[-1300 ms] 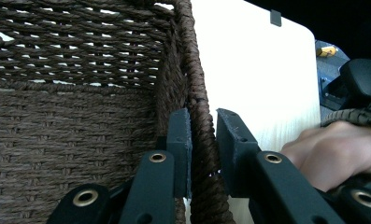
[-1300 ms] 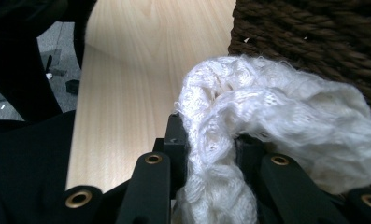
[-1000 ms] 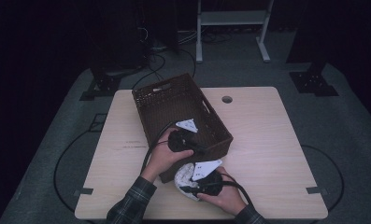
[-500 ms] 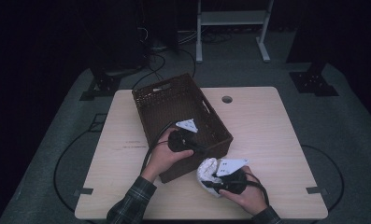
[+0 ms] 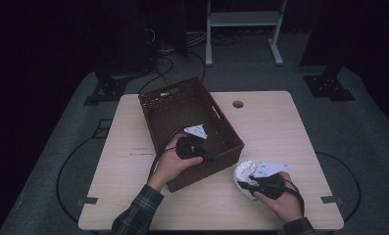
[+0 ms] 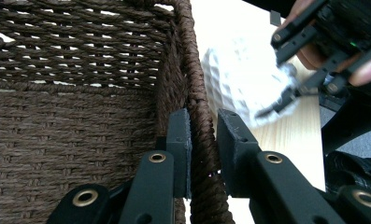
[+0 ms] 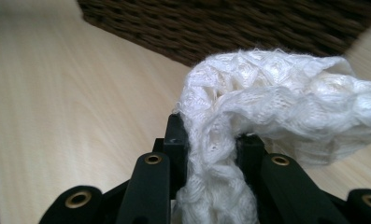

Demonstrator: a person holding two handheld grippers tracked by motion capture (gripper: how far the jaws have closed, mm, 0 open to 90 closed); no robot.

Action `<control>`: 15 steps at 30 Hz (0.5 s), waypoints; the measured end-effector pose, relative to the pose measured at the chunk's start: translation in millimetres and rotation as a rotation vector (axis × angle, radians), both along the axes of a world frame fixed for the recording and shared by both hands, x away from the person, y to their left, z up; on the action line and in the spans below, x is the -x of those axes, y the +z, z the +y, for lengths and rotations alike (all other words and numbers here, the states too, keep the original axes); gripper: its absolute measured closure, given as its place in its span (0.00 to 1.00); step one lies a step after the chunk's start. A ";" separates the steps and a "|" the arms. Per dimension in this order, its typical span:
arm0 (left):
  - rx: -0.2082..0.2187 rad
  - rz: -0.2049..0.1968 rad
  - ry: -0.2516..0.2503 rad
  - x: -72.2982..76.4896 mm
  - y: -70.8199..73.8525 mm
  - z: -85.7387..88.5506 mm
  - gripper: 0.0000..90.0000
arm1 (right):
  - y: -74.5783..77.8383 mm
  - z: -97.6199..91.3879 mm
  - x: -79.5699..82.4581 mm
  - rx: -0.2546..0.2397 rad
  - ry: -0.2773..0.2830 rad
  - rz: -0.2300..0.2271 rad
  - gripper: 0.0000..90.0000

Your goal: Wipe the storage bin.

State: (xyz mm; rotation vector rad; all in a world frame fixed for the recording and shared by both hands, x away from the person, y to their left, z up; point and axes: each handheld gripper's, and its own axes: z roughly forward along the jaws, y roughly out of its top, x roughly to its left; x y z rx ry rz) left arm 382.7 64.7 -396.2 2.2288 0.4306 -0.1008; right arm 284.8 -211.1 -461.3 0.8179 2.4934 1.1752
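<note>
Left gripper (image 5: 209,155) sat at the near right corner of the dark brown woven rectangular basket (image 5: 182,110). Its fingers (image 6: 181,140) pinched the rope-wound rim (image 6: 197,107), one pad inside the wall, one outside. Grip looked narrow and close to the corner. Judged risk: if that hand tugged or twisted, the rim could slide out from between the fingers, or the basket could skid and pivot on the pale wooden worktop (image 5: 290,127).

Right gripper (image 5: 246,185) was to the right of the basket, just beside its near corner, low over the worktop. Its fingers (image 7: 176,140) pinched a bunched fold of the white waffle-knit cloth (image 7: 276,102); most of the cloth spilled beyond and to the right of the fingertips, loose.

Judged risks on that side: the hold was on a single fold, so the cloth could slip free under its own weight. The trailing part could drag on the worktop or snag on the rough weave of the basket wall if carried over it low.
</note>
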 end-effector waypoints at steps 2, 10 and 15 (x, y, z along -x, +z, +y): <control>0.004 0.001 -0.002 -0.3 0.7 0.6 0.83 | 0.2 -6.2 -2.9 0.002 -0.029 -0.004 0.80; 0.055 -0.024 0.012 0.1 12.1 13.1 0.80 | -0.1 -17.7 -9.2 0.001 -0.089 -0.009 0.80; 0.059 -0.047 0.025 2.5 22.5 24.3 0.80 | -1.3 -19.7 -10.7 0.000 -0.097 0.000 0.80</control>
